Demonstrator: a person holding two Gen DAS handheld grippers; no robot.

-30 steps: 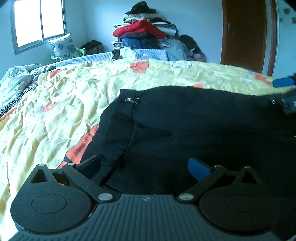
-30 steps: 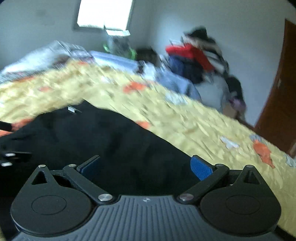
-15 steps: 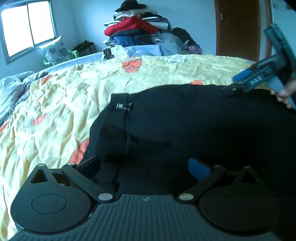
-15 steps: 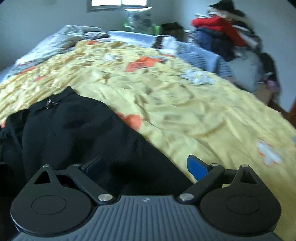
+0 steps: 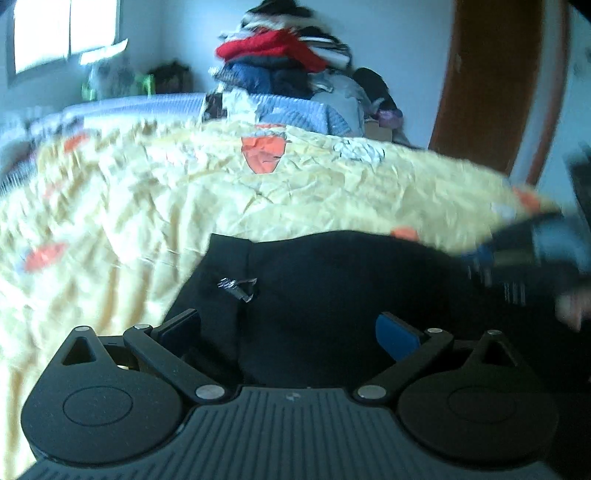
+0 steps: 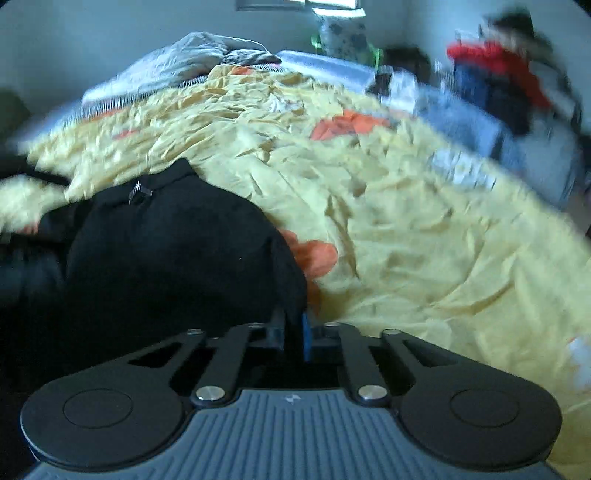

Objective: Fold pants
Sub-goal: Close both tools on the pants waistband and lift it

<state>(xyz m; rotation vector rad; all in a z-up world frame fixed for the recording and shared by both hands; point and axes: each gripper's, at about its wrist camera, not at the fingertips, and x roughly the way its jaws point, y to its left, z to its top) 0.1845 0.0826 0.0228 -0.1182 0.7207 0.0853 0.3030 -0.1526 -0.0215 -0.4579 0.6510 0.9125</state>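
Black pants [image 5: 332,288] lie on a yellow bedspread [image 5: 147,206], with a small metal clasp [image 5: 236,286] near the waistband. My left gripper [image 5: 288,328] is open, its fingers spread over the waist end of the pants. My right gripper [image 6: 295,328] is shut on the right edge of the black pants [image 6: 177,251], pinching a fold of cloth that rises between the fingers. The right gripper also shows blurred at the right edge of the left wrist view [image 5: 517,258].
The yellow bedspread [image 6: 406,221] with orange patches covers the bed. A tall pile of clothes [image 5: 280,59] stands behind the bed. A brown door [image 5: 495,81] is at the right. Grey bedding [image 6: 177,70] lies at the bed's far end. A window [image 5: 62,33] is at the left.
My right gripper has closed on the pants' right edge. Both views have shifted; the left gripper has moved nearer the clasp and stays open.
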